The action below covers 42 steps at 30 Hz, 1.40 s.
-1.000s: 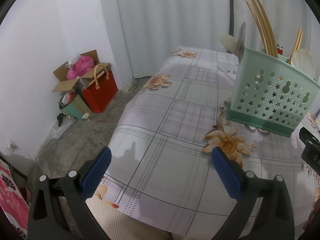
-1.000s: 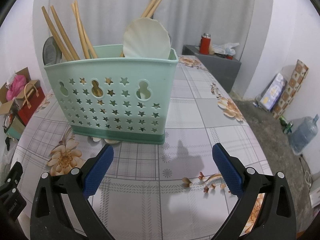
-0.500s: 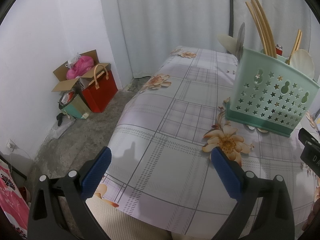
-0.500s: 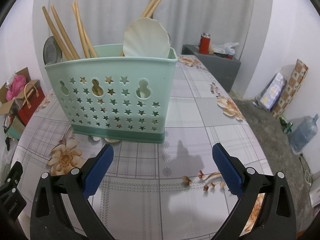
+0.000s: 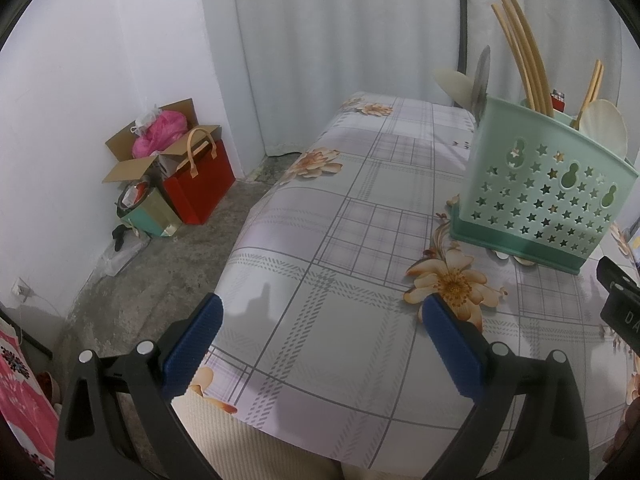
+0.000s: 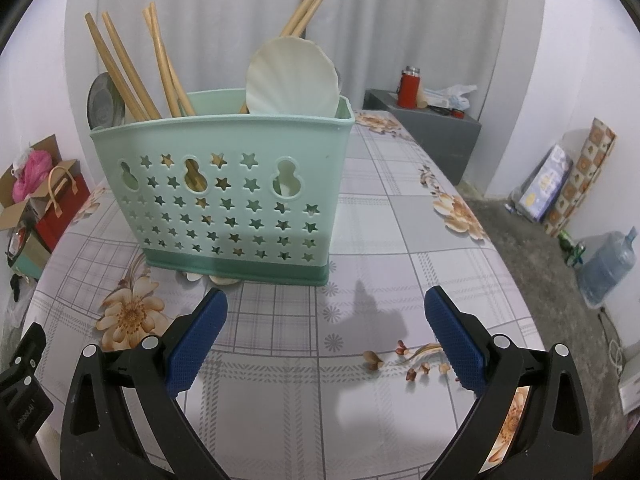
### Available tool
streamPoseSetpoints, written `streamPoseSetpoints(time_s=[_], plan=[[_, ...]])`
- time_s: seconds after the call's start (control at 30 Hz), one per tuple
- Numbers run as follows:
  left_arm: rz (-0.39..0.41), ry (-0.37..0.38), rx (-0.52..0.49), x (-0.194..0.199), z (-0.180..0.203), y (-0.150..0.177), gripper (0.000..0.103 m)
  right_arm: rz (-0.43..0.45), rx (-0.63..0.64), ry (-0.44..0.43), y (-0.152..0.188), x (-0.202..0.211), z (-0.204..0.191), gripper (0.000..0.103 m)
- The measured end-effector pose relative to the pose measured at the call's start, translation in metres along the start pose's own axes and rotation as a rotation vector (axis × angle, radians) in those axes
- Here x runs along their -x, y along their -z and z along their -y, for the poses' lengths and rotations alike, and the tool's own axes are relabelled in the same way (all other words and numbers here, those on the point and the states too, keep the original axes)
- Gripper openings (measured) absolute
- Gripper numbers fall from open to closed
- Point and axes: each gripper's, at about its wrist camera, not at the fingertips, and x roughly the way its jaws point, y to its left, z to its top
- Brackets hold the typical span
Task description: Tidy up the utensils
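Fingers of left gripper (image 5: pixel 320 320) and right gripper (image 6: pixel 326 312) spread wide, empty, above table (image 6: pixel 400 232); chopsticks (image 6: pixel 116 64) upright in green holder (image 6: pixel 224 196).

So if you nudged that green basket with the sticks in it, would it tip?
Probably slides first: the green basket sits on a wide flat base on smooth tablecloth. It looks like light, thin plastic. The tall chopsticks leaning above the rim may rattle or shift.

Tablecloth (image 6: pixel 400 240) is bare from 1 to 5 o'clock in the right wrist view, easy passage. Only blocker is the green caddy (image 6: pixel 224 200) at 11 o'clock, with chopsticks (image 6: pixel 120 64) poking up.
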Motion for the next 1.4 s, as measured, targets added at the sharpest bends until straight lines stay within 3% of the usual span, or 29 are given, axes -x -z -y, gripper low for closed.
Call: streamPoseSetpoints(time_s=[1.4], plan=[[-0.001, 0.005, 0.002, 0.002, -0.0017, -0.0016, 0.097, 0.003, -0.004, 0.002, -0.0011, 0.001, -0.0009, 0.095]])
